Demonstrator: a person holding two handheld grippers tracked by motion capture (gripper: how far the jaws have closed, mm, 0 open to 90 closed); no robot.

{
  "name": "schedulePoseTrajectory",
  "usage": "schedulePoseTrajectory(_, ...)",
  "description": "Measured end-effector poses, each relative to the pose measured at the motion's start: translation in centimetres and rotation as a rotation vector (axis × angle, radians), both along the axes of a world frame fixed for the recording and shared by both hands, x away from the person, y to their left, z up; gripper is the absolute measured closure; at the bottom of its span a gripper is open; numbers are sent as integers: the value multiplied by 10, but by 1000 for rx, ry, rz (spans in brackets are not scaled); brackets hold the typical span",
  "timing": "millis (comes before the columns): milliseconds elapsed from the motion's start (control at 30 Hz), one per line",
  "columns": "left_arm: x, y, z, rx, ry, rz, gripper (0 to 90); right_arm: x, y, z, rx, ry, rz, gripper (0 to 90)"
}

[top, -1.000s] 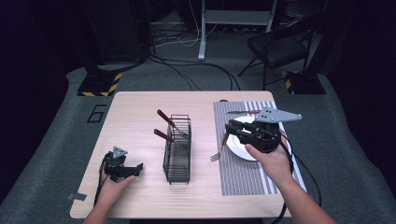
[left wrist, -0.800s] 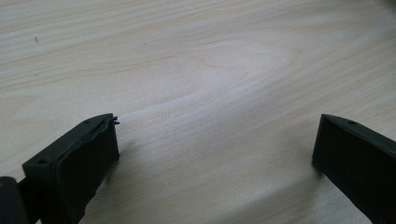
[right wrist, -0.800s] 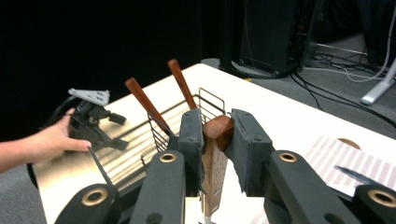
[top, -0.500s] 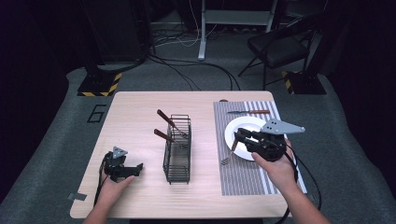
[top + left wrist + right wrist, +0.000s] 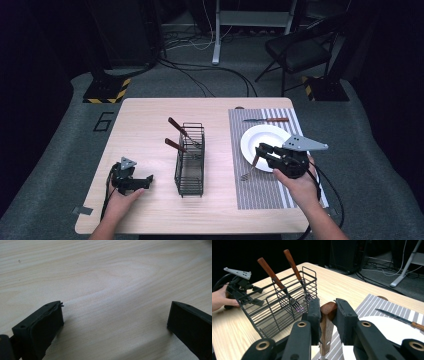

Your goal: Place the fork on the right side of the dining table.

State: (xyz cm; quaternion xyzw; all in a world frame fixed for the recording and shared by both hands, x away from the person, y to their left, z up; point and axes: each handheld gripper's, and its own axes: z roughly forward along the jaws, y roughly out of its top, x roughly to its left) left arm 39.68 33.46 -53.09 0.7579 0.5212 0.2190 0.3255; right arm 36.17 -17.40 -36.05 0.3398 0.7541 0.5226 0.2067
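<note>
My right gripper (image 5: 261,150) is shut on the wooden handle of a fork (image 5: 249,168), which slants down to the left. Its tines sit at the striped placemat (image 5: 260,192), just left of the white plate (image 5: 272,136); whether they touch the mat I cannot tell. In the right gripper view the pads clamp the fork's handle (image 5: 327,327). My left gripper (image 5: 142,181) rests open on the wooden table (image 5: 145,120) left of the black wire basket (image 5: 190,159). Bare wood lies between the jaws of the left gripper (image 5: 115,322).
Two wooden-handled utensils (image 5: 176,126) stand slanted in the basket (image 5: 282,302). A knife (image 5: 267,120) lies on the mat beyond the plate (image 5: 387,327). The right gripper view also shows the left gripper (image 5: 242,287) behind the basket. A chair and cables are on the floor beyond the table.
My right gripper has sunk and come nearer and to the right, carrying the fork. The fork's tines have come down to the mat. The left gripper has stayed put.
</note>
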Motion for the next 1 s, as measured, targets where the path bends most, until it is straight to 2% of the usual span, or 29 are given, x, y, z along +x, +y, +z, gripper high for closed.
schedulePoseTrajectory(500,0,0,0,0,0,0,1,-2,-18,-12,9,15,-32,743)
schedulePoseTrajectory(1000,0,0,0,0,0,0,1,-5,-29,-23,23,35,-50,742)
